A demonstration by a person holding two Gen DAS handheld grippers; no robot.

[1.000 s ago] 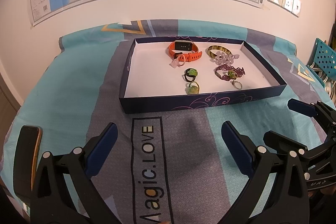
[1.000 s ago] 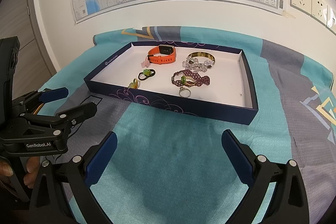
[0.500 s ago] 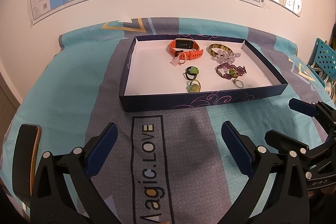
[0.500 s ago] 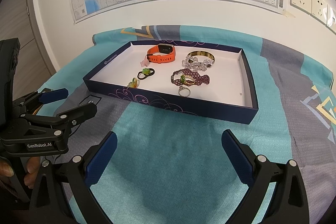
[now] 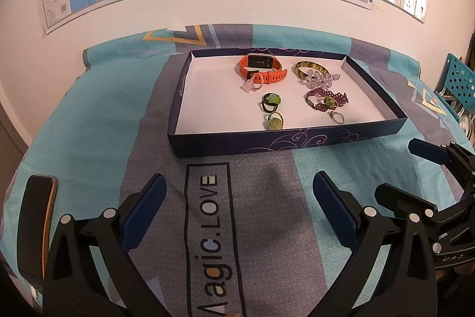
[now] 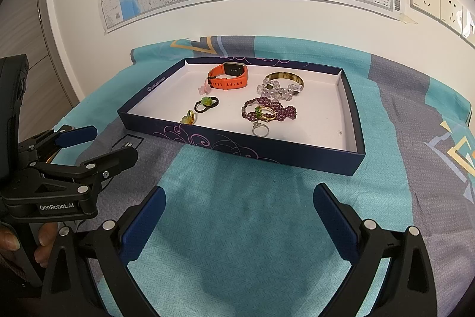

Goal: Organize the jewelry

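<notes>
Jewelry sits unmoved in the navy tray (image 5: 267,143) since a second ago; left tongs (image 5: 239,201) and right tongs (image 6: 239,213) stay apart, empty; sorted or awaiting sorting, unclear.

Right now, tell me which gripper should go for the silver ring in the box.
Right. The silver ring lies near the box's front wall on the right side, nearer the open right gripper than the left gripper.

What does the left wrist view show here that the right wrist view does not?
Only the left wrist view shows the black phone with an orange edge lying on the cloth and the teal perforated basket at the far right. Only the right wrist view shows the person's hand gripping the left gripper's handle. Both share the dark blue tray holding the orange smartwatch and the purple beaded bracelet.
</notes>
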